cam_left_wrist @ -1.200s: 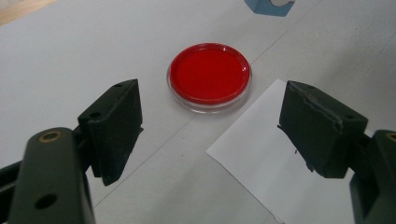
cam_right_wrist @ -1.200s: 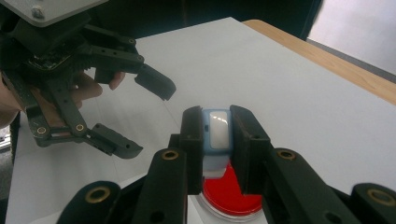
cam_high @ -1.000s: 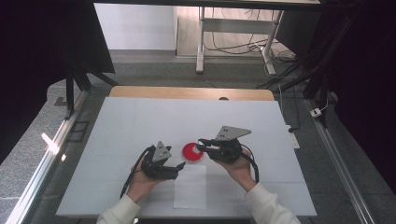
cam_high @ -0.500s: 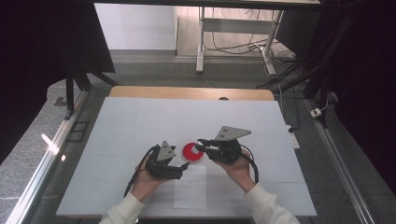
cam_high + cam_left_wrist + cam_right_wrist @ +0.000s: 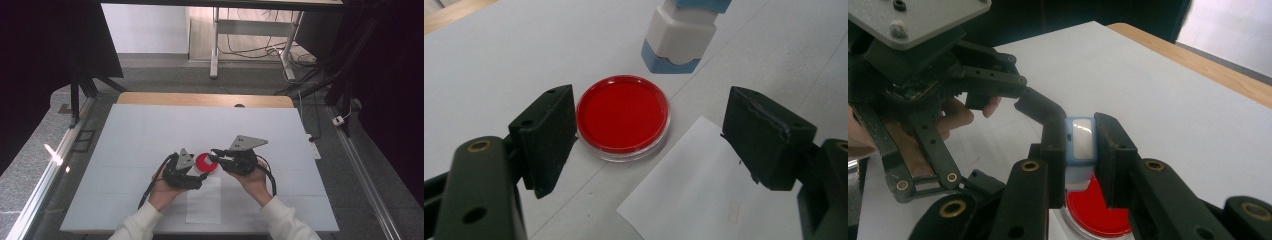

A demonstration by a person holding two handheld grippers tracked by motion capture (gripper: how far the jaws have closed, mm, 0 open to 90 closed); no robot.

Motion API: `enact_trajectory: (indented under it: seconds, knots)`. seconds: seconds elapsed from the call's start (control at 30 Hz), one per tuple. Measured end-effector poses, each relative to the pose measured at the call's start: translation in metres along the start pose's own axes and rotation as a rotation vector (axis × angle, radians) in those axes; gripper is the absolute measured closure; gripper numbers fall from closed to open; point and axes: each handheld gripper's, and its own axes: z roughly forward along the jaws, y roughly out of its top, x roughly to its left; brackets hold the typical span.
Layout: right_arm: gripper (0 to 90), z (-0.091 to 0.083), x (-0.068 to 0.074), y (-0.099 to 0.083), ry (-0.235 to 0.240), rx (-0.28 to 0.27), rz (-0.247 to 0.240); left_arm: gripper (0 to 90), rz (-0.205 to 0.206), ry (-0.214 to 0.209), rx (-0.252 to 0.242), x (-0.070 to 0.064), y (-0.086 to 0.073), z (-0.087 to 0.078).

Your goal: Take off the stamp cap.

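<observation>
Right gripper [image 5: 1082,150] clamps boxy white-blue stamp [image 5: 1082,142] above glossy round red pad [image 5: 623,115] (clear-rimmed); left gripper [image 5: 649,130] gapes wide.

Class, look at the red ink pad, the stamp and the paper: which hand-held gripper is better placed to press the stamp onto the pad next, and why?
Right. The right hand-held gripper is shut on the stamp, which hangs just above the red ink pad. The left hand-held gripper is open beside the pad, holding nothing.

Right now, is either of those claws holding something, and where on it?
The right gripper clamps a small white and blue stamp by its sides. The left gripper is open, holding nothing.
</observation>
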Motion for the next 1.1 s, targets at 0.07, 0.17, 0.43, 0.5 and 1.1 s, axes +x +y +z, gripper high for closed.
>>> enact_trajectory:
  seconds: [0.07,0.17,0.43,0.5,1.1]
  knots:
    - [75.3,0.001,0.0,0.0,0.002,0.006,0.003,22.5,-0.004,0.001,-0.006,0.0,0.0,0.001]
    - [75.3,0.002,0.0,-0.001,0.005,0.013,0.001,22.9,-0.004,0.006,-0.009,0.001,0.001,0.002]
    - [75.3,0.005,0.0,-0.005,0.008,0.015,0.038,24.1,0.012,0.027,-0.006,-0.002,0.001,0.005]
    - [75.3,0.005,-0.001,-0.005,0.006,0.006,0.047,24.9,0.014,0.03,-0.008,-0.002,0.002,0.006]
    - [75.3,0.008,0.0,-0.008,0.007,0.001,0.1,32.2,0.043,0.05,-0.011,-0.007,0.003,0.015]
